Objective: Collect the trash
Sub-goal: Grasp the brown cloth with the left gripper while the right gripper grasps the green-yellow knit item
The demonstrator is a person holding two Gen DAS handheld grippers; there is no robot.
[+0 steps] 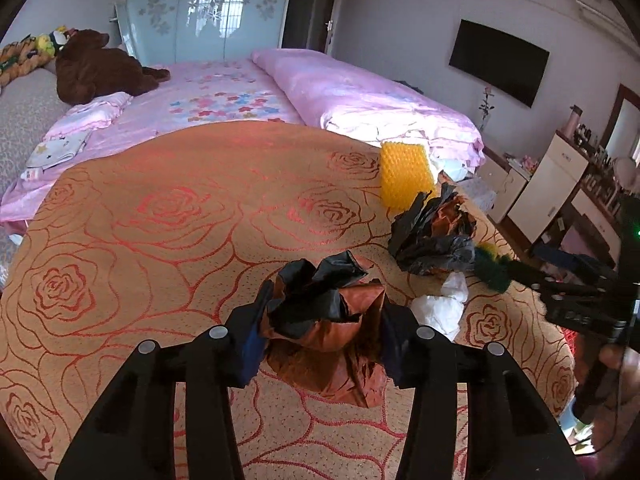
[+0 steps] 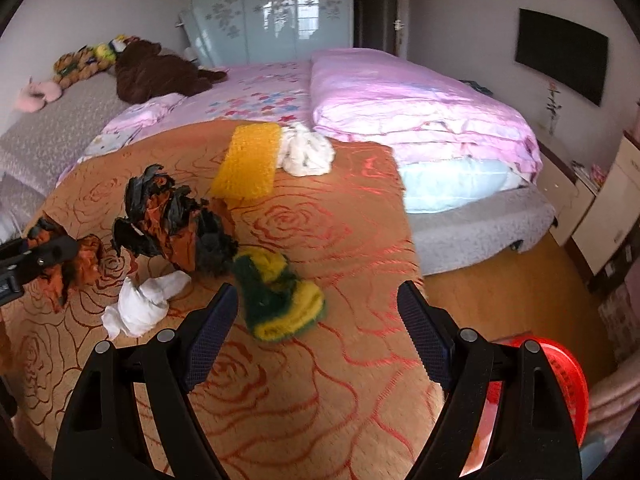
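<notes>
Clear lanes and blockers on the rose-patterned cover

Rose-patterned cover (image 1: 140,240) is bare from 9 to 12 o'clock of the left tongs (image 1: 320,344), open passage there. At 1–2 o'clock: black-and-brown crumpled wad (image 1: 432,236), white tissue (image 1: 440,304) and yellow sponge block (image 1: 404,176) crowd the lane. Right tongs (image 2: 316,332) stand agape; green-yellow cloth (image 2: 280,300) lies just ahead at 11 o'clock, bare cover at 1 o'clock, red basket (image 2: 568,384) beside its right finger at 4 o'clock.
</notes>
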